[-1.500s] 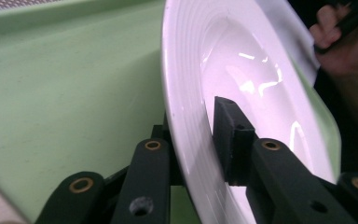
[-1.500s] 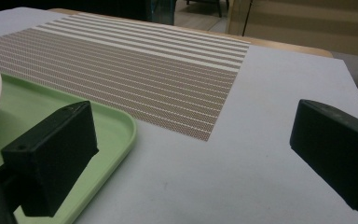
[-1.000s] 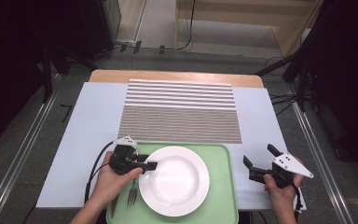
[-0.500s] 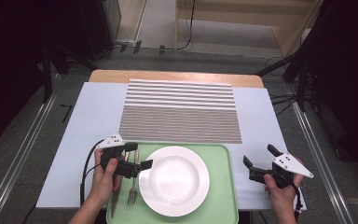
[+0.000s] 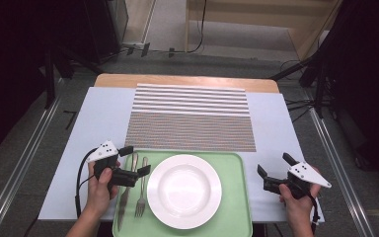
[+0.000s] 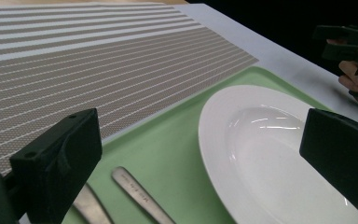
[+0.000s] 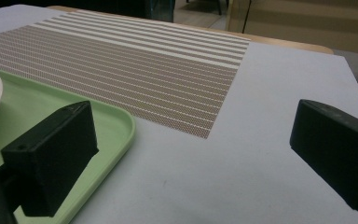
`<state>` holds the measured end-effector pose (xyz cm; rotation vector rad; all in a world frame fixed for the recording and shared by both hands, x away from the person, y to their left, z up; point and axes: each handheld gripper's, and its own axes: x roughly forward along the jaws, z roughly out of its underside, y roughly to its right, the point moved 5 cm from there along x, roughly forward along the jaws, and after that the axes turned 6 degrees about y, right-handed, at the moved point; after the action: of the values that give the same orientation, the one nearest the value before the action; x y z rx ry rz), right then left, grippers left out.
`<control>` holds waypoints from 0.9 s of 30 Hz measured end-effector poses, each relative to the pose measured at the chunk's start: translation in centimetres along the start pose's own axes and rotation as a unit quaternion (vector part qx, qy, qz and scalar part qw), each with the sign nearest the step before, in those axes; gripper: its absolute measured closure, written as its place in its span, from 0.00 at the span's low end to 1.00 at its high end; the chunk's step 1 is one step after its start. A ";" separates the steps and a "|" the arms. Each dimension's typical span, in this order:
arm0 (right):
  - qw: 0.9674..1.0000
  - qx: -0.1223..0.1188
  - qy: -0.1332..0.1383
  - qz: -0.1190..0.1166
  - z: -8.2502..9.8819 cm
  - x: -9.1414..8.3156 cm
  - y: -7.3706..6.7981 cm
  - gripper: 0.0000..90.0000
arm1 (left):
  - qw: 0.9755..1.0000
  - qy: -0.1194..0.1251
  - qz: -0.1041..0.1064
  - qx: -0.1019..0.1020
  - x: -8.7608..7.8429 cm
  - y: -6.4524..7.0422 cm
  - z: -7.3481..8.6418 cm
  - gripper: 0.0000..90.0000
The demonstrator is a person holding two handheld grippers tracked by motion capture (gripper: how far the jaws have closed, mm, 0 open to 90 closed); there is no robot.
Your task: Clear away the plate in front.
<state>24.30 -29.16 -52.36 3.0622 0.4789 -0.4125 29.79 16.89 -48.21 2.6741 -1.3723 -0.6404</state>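
Two pieces of cutlery, a knife [image 5: 126, 193] and a fork [image 5: 141, 187], lie side by side on the left strip of a green tray [image 5: 234, 197], just left of one white plate [image 5: 184, 191] that sits at the tray's middle. In the left gripper view the fork's handle carries a line of stamped writing, too small to read.

The left gripper [image 5: 134, 160] hangs just above the upper ends of the two handles, held in a hand [image 5: 99, 190] that comes in from the bottom edge with the forearm angled up and rightward. Its fingers [image 6: 58, 163] have just been opening and now stand wide apart, with nothing between them; the knife and fork lie free on the tray below. In the left gripper view the fingers frame the plate's rim and the two handle tips.

The right gripper [image 5: 272, 167] is held off the tray's right edge, over the pale blue worktop [image 5: 98, 118], its fingers pointing up and leftward. The right hand [image 5: 296, 207] grips it from below. Its fingers are spread wide and empty, the bare worktop showing between them in the right gripper view.

One striped placemat [image 5: 192, 116] lies beyond the tray, touching or just meeting its far edge.
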 end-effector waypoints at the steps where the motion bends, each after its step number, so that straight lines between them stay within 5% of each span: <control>1: 1.000 0.000 0.000 0.000 0.0 0.0 0.0 0.00 | 1.000 0.006 -0.005 0.002 -0.3 -0.3 0.0 0.00; 14: 1.000 0.002 0.002 0.003 0.0 0.0 0.2 0.00 | 0.998 0.029 -0.053 0.015 -3.4 -3.1 1.1 0.00; 27: 1.000 0.000 0.002 0.004 0.0 -0.1 0.4 0.00 | 0.994 0.037 -0.099 0.004 -6.8 -5.6 2.6 0.00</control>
<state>24.34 -29.58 -52.35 3.0642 0.4661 -0.4061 29.48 25.96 -49.69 2.8327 -1.1049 -0.5465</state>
